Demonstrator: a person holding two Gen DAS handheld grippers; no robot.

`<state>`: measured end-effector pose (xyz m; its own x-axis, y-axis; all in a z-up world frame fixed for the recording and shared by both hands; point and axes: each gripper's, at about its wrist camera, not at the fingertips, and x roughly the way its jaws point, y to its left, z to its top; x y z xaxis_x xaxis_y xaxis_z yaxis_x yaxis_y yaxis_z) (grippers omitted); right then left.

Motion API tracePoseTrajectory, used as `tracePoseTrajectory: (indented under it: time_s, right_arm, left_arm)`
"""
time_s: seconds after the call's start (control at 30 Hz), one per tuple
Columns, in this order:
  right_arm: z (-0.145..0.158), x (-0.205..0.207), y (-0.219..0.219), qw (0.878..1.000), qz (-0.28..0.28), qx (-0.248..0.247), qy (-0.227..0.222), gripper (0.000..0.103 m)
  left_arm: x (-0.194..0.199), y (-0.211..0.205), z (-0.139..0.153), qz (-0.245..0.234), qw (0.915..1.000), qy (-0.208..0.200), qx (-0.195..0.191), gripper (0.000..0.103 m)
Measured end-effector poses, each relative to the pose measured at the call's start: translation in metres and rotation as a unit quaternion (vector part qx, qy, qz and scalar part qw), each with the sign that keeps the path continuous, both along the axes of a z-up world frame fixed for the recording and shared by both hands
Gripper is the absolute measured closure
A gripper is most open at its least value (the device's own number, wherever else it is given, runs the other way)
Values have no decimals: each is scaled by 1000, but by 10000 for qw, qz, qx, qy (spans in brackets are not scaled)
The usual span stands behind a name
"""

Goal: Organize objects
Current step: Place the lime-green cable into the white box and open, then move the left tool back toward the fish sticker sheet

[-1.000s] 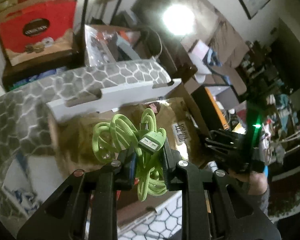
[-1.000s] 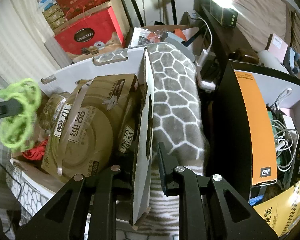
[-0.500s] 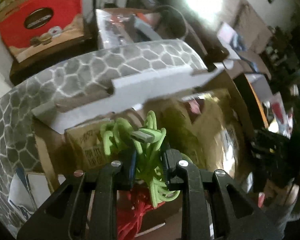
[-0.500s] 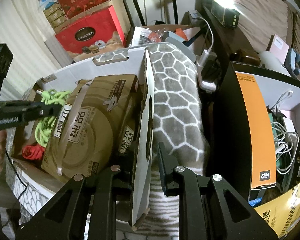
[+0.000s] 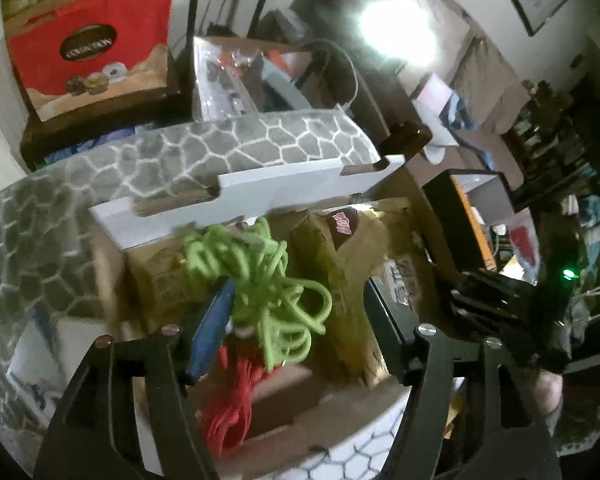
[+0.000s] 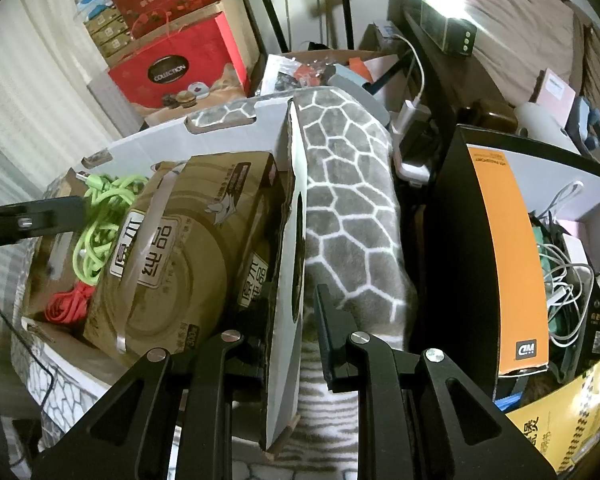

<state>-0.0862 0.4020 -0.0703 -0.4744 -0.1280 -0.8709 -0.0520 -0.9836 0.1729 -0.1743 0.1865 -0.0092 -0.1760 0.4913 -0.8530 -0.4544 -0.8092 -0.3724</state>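
Observation:
A bundled green cable (image 5: pixel 268 280) lies loose inside the open cardboard box (image 5: pixel 260 184), above a red cable (image 5: pixel 236 396). My left gripper (image 5: pixel 296 320) is open over it, jaws wide apart, the cable touching only the left pad. In the right wrist view the green cable (image 6: pixel 100 220) rests beside the brown paper package (image 6: pixel 180 248), with the left gripper's finger (image 6: pixel 32 220) next to it. My right gripper (image 6: pixel 292 336) is shut on the box's upright white flap (image 6: pixel 290 240).
A grey hexagon-patterned blanket (image 6: pixel 348 208) drapes over the box's side. A black-and-orange box (image 6: pixel 496 248) with tangled white wires stands to the right. Red gift boxes (image 6: pixel 172 68) are stacked behind. The right gripper (image 5: pixel 512 304) shows in the left view.
My left gripper lowered the green cable into the box and opened, letting it go. The right gripper has kept its hold on the flap.

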Motion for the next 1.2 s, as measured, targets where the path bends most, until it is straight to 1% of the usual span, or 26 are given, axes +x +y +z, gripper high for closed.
tracePoseTrajectory:
  time_s: [0.07,0.13,0.23,0.33,0.37,0.4,0.43,0.53,0.7,0.77,0.9,1.0,1.07,1.13,1.2]
  right_arm:
    - [0,0,1,10000,-4,-12,4,84]
    - [-2,0,3,10000,-16,-20,7,84]
    - [-1,0,3,10000,-15,-7,9,84]
    - [-1,0,3,10000,-14,-22,6,84]
    - [-2,-1,3,10000,-10,-17,7,84]
    - [-1,0,2,10000,-14,-13,4,84]
    - [-2,-1,3,10000,-15,-17,0,84]
    - [-2,-1,3,10000,-17,-4,-7,84]
    - [-3,1,2,10000,-15,22,-35,84]
    - [-4,3,1,10000,-22,22,-48,84]
    - [-6,4,2,10000,-59,-2,-69,84]
    - [-6,5,1,10000,-61,9,-78,84]
    - [-6,5,-1,9999,-50,25,-85,84]
    - [-5,5,-2,9999,-46,39,-87,84]
    - [-5,5,-2,9999,-53,39,-90,84]
  left_arm:
    - [9,-14,15,65,9998,171,77,39]
    - [16,-28,27,117,9992,366,61,31]
    - [27,-50,40,314,9967,717,-220,29]
    - [36,-72,47,517,9916,1046,-559,27]
    - [38,-83,48,632,9892,1138,-674,21]
    - [40,-92,47,712,9882,1170,-688,17]
    - [41,-100,46,765,9879,1166,-674,17]
    - [43,-128,39,953,9883,1017,-613,16]
    - [41,-171,25,1331,9833,979,-758,16]
    - [36,-186,13,1462,9826,815,-811,15]
    - [33,-202,-13,1587,9817,519,-917,15]
    - [32,-208,-33,1635,9837,143,-735,16]
    - [30,-211,-42,1697,9843,-118,-470,16]
    - [27,-214,-48,1798,9828,-326,-252,19]
    - [24,-216,-53,1901,9804,-482,-189,24]
